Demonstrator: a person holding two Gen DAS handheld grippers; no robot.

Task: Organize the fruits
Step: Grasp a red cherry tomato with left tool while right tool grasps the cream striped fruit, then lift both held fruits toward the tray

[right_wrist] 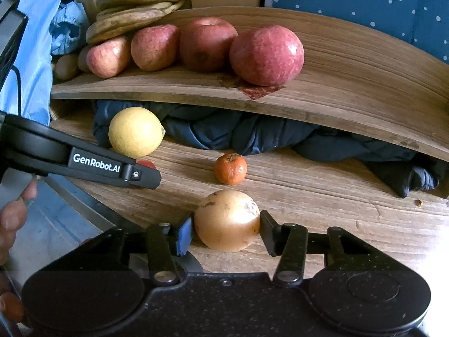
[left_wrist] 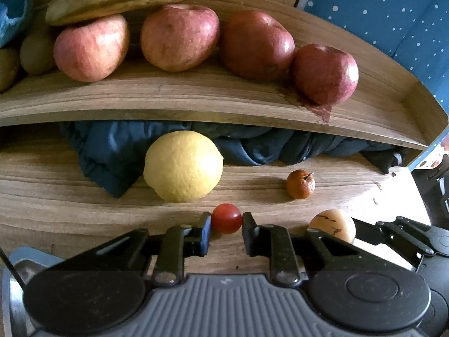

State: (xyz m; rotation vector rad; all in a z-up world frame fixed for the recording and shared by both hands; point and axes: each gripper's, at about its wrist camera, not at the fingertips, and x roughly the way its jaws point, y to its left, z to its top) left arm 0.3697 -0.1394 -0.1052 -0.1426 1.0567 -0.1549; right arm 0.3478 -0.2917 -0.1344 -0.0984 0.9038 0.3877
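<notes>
Left wrist view: left gripper (left_wrist: 226, 231) clenched on cherry tomato (left_wrist: 226, 218) at table (left_wrist: 70, 213) front edge | right gripper (right_wrist: 226, 231) pads touching tan round fruit (right_wrist: 226, 220) there | risk: over-squeeze bursts tomato; smooth fruit may slip.

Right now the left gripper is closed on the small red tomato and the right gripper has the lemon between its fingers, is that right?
Not quite. The left gripper is closed on the small red tomato, but the right gripper has the tan round fruit between its fingers, not the lemon. The right wrist view shows the lemon lying farther back, by the dark blue cloth.
</notes>
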